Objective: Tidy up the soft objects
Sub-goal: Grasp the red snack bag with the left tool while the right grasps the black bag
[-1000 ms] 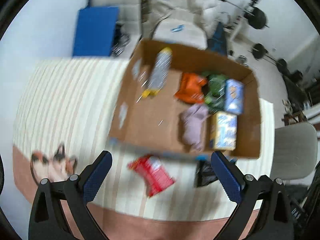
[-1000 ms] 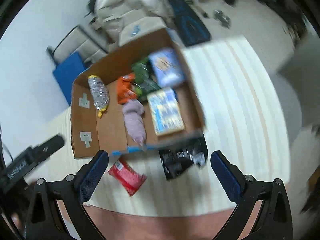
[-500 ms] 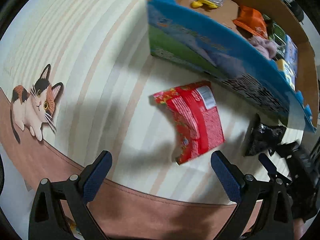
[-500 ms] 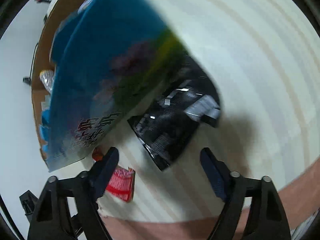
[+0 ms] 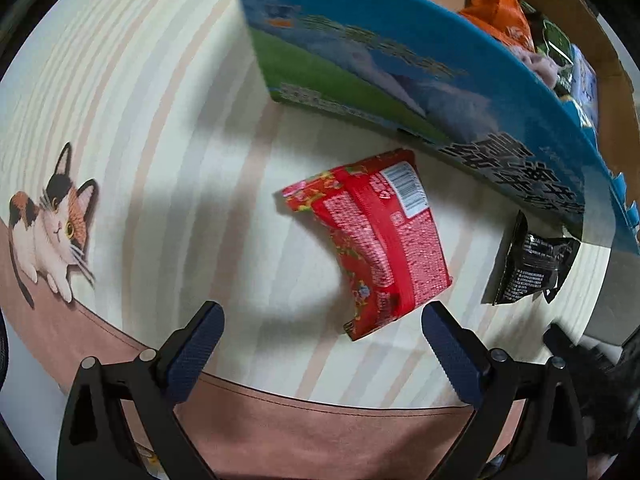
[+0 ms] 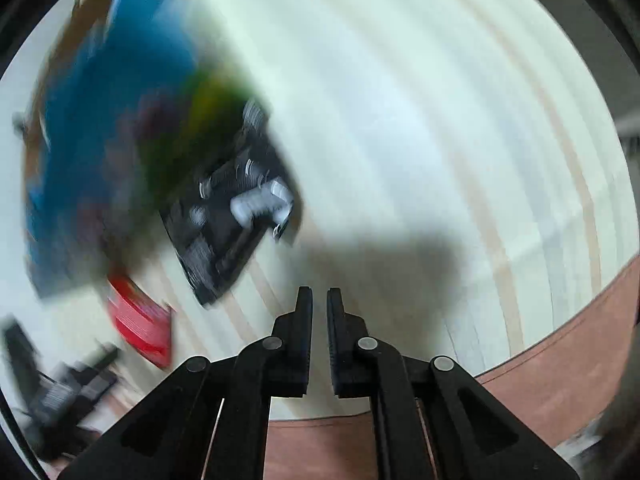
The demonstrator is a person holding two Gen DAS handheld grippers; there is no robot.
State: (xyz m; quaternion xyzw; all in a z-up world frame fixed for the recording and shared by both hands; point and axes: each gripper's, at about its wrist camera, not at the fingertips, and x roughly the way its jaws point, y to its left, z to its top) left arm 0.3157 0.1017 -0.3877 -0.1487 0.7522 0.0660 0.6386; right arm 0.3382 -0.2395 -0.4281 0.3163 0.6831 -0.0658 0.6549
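A red snack packet (image 5: 372, 240) lies on the striped mat just ahead of my open left gripper (image 5: 320, 330), between its fingers and slightly to the right. A black packet (image 5: 528, 264) lies to its right against the blue-sided cardboard box (image 5: 400, 68). In the blurred right wrist view the black packet (image 6: 236, 216) lies up and left of my right gripper (image 6: 319, 300), which is shut on nothing over the mat. The red packet (image 6: 140, 320) shows at lower left there.
The box holds an orange packet (image 5: 496, 12), a green packet (image 5: 556, 40) and other items. A cat picture (image 5: 48, 220) is printed on the mat at left. The mat's pink border (image 5: 320, 432) runs along the near edge.
Both grippers have dropped from high above the box to low over the mat. The left has closed in on the red packet. The right gripper's fingers have shut.
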